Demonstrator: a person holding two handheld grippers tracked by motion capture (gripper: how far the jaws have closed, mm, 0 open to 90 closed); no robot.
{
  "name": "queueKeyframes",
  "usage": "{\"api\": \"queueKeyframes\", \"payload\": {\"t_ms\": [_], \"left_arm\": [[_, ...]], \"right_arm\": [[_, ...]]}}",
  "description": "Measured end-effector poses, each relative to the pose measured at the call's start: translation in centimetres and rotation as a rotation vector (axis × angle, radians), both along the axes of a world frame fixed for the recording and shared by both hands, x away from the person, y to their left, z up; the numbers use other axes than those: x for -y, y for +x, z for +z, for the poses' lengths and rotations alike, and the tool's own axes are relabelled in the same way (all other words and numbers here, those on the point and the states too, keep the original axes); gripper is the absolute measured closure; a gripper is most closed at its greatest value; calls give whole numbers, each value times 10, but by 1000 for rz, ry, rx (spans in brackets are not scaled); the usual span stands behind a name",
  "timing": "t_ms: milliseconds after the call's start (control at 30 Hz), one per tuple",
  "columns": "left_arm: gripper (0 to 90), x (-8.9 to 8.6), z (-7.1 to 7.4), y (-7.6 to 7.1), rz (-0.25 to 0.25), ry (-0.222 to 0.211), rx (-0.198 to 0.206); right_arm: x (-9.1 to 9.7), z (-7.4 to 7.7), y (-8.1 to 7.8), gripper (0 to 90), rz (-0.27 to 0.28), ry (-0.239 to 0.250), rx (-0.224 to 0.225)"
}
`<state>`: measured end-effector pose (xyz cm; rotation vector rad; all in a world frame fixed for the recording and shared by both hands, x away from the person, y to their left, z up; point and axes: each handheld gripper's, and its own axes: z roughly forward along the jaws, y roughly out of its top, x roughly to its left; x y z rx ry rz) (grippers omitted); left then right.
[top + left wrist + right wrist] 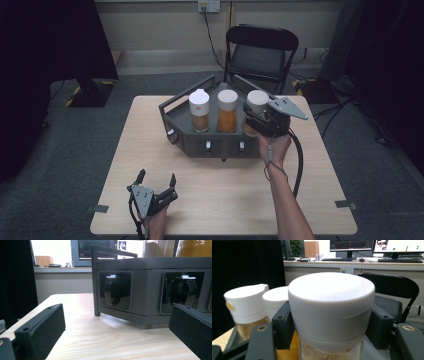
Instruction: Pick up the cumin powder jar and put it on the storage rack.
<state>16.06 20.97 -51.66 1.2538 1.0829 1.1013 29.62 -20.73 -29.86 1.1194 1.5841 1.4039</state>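
- White-capped jar, rightmost of three in the grey rack, is clamped at its cap by the right gripper.
- Step in hand seems to be taking this jar out; next move probably needs a straight lift.
- Middle jar stands just beside and could be bumped.
- Left gripper rests wide and empty near the table's front edge.

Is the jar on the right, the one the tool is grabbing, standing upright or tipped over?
Upright. The right jar stands in the grey rack with its white cap on top, level with its two neighbours, and the right tool clamps both sides of the cap.
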Motion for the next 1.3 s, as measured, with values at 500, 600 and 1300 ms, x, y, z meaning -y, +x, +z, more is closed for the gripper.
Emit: {"api": "queueKeyframes", "payload": {"t_ms": [500,600,1300], "left_arm": [[3,0,0,0,-1,-1,0],[3,0,0,0,-2,-1,0],[3,0,0,0,-2,-1,0]], "right_arm": [[-4,-3,22,334,-22,-33,-17],[-4,-5,24,334,-25,-33,-22],[-2,-8,36,333,-27,-39,-73]]}}
